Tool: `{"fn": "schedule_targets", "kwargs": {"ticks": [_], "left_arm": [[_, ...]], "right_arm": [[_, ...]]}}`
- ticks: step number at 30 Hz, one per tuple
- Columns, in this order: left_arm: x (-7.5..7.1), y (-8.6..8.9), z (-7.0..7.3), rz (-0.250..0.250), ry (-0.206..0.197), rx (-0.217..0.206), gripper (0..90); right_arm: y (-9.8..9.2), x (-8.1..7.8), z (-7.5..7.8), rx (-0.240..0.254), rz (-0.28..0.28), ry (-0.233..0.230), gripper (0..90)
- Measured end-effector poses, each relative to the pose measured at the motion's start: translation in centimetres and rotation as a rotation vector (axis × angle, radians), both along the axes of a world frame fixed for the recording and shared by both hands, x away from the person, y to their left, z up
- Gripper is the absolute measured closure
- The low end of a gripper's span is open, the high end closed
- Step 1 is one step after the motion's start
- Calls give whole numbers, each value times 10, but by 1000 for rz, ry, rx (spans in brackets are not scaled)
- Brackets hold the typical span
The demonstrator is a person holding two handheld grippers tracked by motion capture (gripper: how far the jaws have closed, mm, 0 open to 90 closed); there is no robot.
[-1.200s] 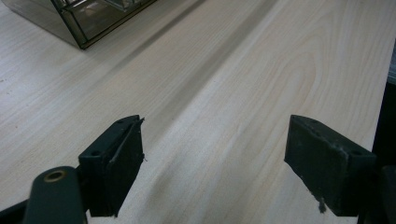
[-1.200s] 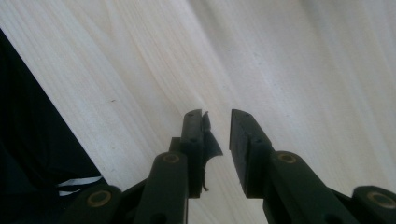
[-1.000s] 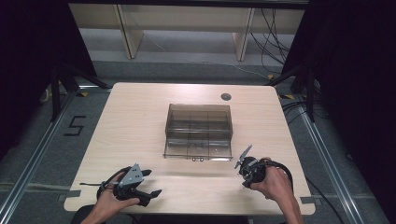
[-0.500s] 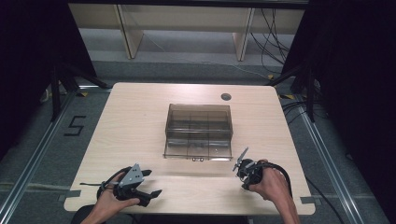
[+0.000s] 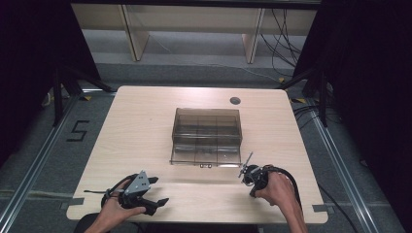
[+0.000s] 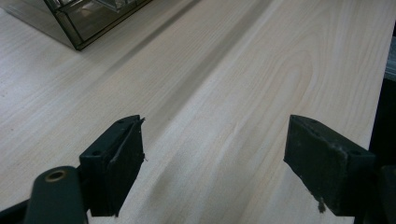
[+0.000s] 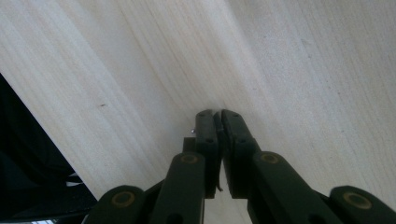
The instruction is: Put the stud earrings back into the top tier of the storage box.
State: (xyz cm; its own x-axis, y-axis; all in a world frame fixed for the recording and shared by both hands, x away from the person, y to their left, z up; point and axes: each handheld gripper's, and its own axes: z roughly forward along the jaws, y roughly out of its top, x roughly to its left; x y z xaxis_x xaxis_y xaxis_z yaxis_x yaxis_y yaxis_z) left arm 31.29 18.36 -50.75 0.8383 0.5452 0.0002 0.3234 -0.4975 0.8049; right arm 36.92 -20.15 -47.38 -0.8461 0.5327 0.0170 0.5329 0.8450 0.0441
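Right gripper (image 7: 217, 114) jaws have just closed, empty, on the table (image 5: 145, 126); left gripper (image 6: 212, 140) wide

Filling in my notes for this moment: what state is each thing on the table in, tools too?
Organizer box: smoky clear, lid shut, flat mid-table, untouched.
Left tool: jaws wide open, empty, over bare table.
Right tool: jaws have just closed, pads together, tips at the tabletop; whether anything tiny is pinched, can't tell.

box (image 6: 88, 21): cut off by top edge | contents: perhaps empty, too dim to tell
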Motion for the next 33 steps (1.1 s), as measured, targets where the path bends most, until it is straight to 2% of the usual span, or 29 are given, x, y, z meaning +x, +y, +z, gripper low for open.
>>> {"fn": "schedule_targets", "kwargs": {"ticks": [1,2,3,4,5,6,7,11,12,14,15,16,17,19,20,21,22,23,24,25,26,27,28,31,32,33], "left_arm": [[1,2,2,-12,2,19,193],[1,1,1,3,12,-1,193],[1,1,1,3,12,-1,193],[2,2,1,-19,-15,23,193],[2,2,1,-19,-15,23,193],[1,1,1,-7,2,3,193],[1,1,1,-7,2,3,193],[2,2,2,-16,2,15,193],[1,1,1,1,12,-7,193],[1,1,1,7,5,-6,192],[1,1,1,3,15,-12,192],[1,0,0,6,15,-9,192],[2,1,1,-8,-8,9,192],[2,1,1,-5,-7,7,192],[2,3,1,2,13,21,192],[2,3,1,2,9,20,191],[2,3,1,2,9,20,191],[1,2,1,4,10,9,191],[1,2,1,4,12,12,191],[2,2,1,-9,-7,6,191],[1,2,0,6,10,-2,191],[1,2,0,6,10,-2,191],[0,1,0,7,15,-12,191],[1,2,1,5,11,-1,191],[2,4,2,-2,6,28,191],[2,4,2,-2,6,28,191]], "right_arm": [[-1,2,-1,-16,13,-6,867],[1,0,0,-27,-10,-6,867],[1,0,0,-27,-10,-6,867],[-1,3,-1,-10,25,-7,868],[-1,3,-1,-10,25,-7,868],[-1,3,-1,-7,27,1,869],[-2,2,0,-12,11,2,870],[-2,2,1,-13,13,5,869],[-4,1,1,4,16,4,870],[-3,-1,3,1,-5,7,870],[-6,2,3,13,48,-12,870],[-7,0,8,25,5,-8,869],[-9,1,9,28,24,-13,869],[-10,1,12,25,12,-16,869],[-12,2,19,46,18,-30,869],[-12,1,24,43,-2,-32,869],[-13,3,26,51,11,-38,869],[-13,3,26,51,11,-38,869],[-13,5,31,53,37,-42,869],[-11,5,42,42,26,-62,869],[-10,6,47,43,36,-68,869],[-10,6,47,43,36,-68,869],[-8,8,56,39,46,-76,869],[-6,10,64,35,36,-84,869],[-3,13,72,44,56,-95,869],[-3,13,72,44,56,-95,869]]}}
